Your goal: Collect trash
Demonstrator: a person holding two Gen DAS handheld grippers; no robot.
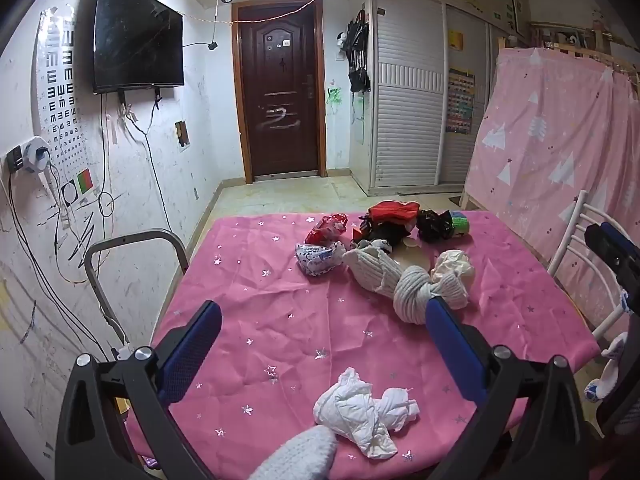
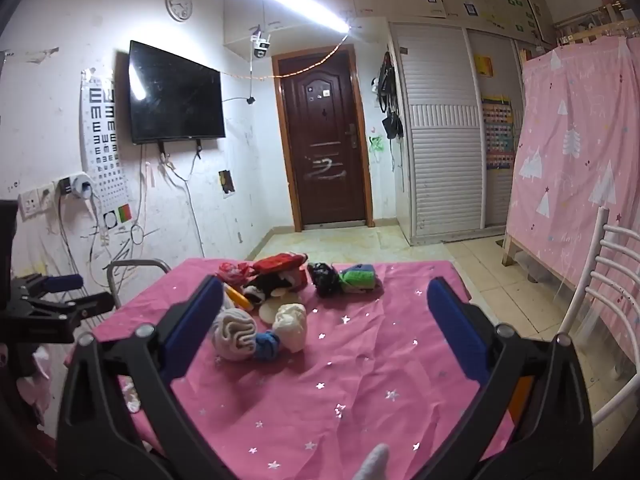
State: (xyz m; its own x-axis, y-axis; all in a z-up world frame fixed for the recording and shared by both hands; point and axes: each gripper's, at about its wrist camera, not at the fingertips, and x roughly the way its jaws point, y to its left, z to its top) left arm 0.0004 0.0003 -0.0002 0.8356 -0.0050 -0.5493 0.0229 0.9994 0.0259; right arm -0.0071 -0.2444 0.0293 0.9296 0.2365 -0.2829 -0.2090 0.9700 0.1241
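One crumpled white tissue [image 1: 360,416] lies on the pink tabletop [image 1: 260,320], just short of the left claw [image 1: 322,338], between its spread fingers. Ahead: rolled socks [image 1: 416,288], wrappers. Right claw [image 2: 324,334] likewise spread apart, empty.

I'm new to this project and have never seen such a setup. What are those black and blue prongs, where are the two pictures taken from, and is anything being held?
Each picture comes from a camera on a hand-held claw, looking forward along its two blue-padded fingers. A person holds one in each hand; there is no robot arm. The left claw and the right claw are both open and hold nothing. Below them is a table with a pink starred cloth. On it lie crumpled white paper, rolled socks, a red wrapper and a black bag.
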